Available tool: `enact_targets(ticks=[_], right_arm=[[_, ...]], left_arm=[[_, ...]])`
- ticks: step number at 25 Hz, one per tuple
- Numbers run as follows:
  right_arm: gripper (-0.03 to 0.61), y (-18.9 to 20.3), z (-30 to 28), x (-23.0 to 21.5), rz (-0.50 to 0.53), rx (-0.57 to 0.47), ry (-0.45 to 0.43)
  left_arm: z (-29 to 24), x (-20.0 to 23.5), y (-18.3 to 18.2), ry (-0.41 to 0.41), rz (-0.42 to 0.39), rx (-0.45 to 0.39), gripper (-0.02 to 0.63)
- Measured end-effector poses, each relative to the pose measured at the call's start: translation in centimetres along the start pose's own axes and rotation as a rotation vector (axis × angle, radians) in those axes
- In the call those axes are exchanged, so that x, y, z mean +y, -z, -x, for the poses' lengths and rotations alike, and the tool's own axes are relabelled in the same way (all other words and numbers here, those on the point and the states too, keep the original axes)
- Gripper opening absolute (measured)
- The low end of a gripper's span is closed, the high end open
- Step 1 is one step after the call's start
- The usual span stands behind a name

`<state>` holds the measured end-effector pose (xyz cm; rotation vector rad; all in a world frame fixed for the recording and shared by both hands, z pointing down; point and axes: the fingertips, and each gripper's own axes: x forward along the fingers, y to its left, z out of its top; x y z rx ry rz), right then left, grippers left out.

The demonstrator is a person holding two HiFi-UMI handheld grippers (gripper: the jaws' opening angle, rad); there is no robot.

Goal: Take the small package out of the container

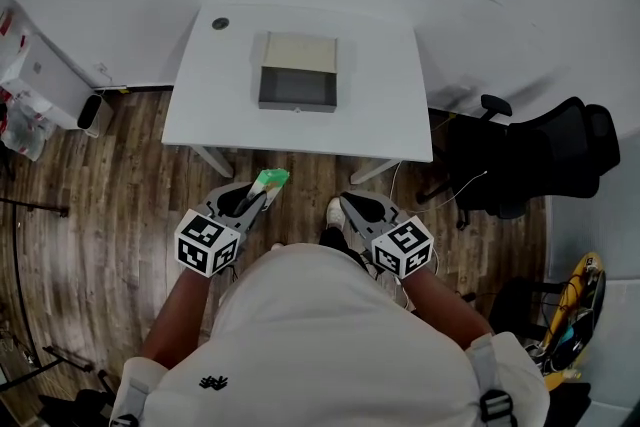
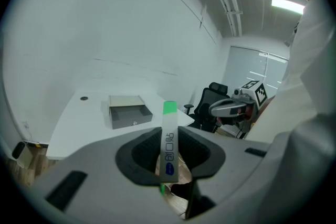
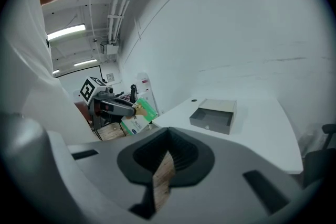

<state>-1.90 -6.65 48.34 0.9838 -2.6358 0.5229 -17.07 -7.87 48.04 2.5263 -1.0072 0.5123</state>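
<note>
The container (image 1: 297, 75), a grey box with its drawer pulled open, sits on the white table (image 1: 380, 120); its drawer looks empty in the left gripper view (image 2: 128, 110). My left gripper (image 1: 260, 196) is held in front of the table's near edge, over the floor, shut on the small green-and-white package (image 1: 271, 181). Edge-on, the package (image 2: 169, 147) stands up between the left gripper (image 2: 169, 134) pads. My right gripper (image 1: 347, 210) hangs beside it with nothing held. Its jaws (image 3: 169, 151) are together, with only a sliver of floor showing between them.
A black office chair (image 1: 540, 160) stands right of the table. A white cabinet (image 1: 45, 80) and bags are at the far left. Wooden floor (image 1: 120, 205) lies between me and the table. A small round port (image 1: 220, 23) marks the table's back left corner.
</note>
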Motion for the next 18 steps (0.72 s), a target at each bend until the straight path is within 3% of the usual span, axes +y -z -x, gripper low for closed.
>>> enact_targets(ticks=[18], right_arm=[[0.006,-1.1,-0.8,-5.0,0.004,-0.003,0.006]], left_arm=[[-3.7,1.3,-1.7,-0.022,0.007,0.022,0.097]])
